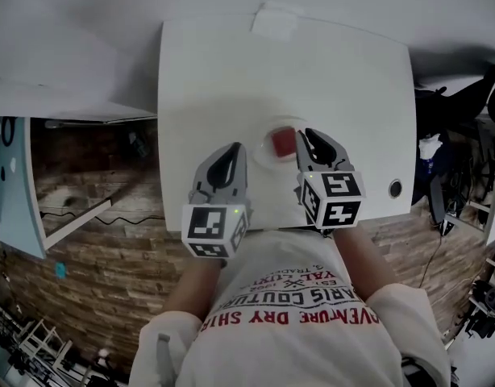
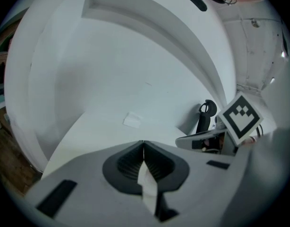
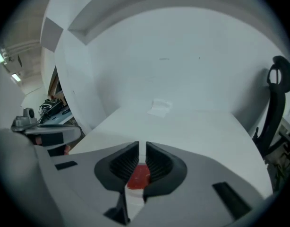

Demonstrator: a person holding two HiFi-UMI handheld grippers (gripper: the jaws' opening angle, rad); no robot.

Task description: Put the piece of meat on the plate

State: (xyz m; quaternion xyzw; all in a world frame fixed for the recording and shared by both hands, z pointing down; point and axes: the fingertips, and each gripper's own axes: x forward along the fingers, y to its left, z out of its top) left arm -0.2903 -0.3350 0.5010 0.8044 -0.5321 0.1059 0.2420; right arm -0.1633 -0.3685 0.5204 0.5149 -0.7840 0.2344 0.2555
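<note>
Hovering at the table's near edge, left gripper pressed together, right gripper barely parted, flanking meat on plate.

The meat is a small red piece, about square. It lies flat in the middle of the plate. The plate is small, round and white, and it stands the right way up. It sits on the white table, close to the near edge.
</note>
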